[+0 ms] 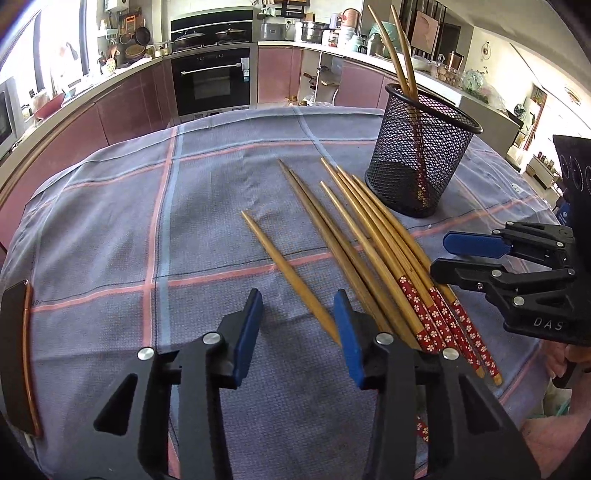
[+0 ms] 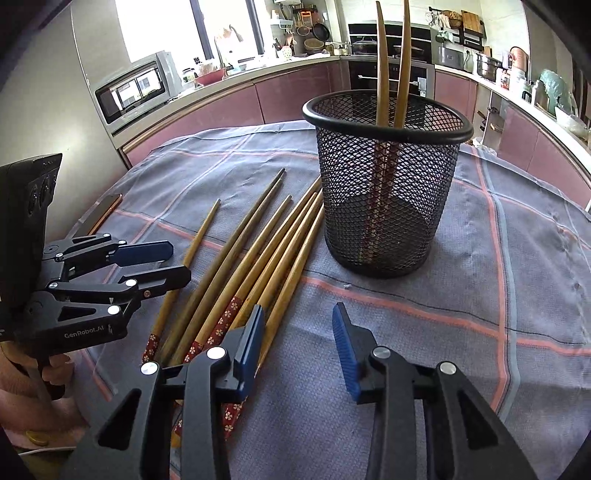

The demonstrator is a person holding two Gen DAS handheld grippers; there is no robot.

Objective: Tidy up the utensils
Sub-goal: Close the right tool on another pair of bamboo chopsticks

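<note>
White letters "DAS" are printed on the black body of the right gripper (image 1: 439, 254), seen at the right edge of the left wrist view. "GenRobot.AI" is printed in white on the left gripper (image 2: 177, 264), at the left of the right wrist view.

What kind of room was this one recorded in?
Most likely a home kitchen: a built-in oven sits among the cabinets, pots crowd the countertop, and a microwave stands by the window.
</note>
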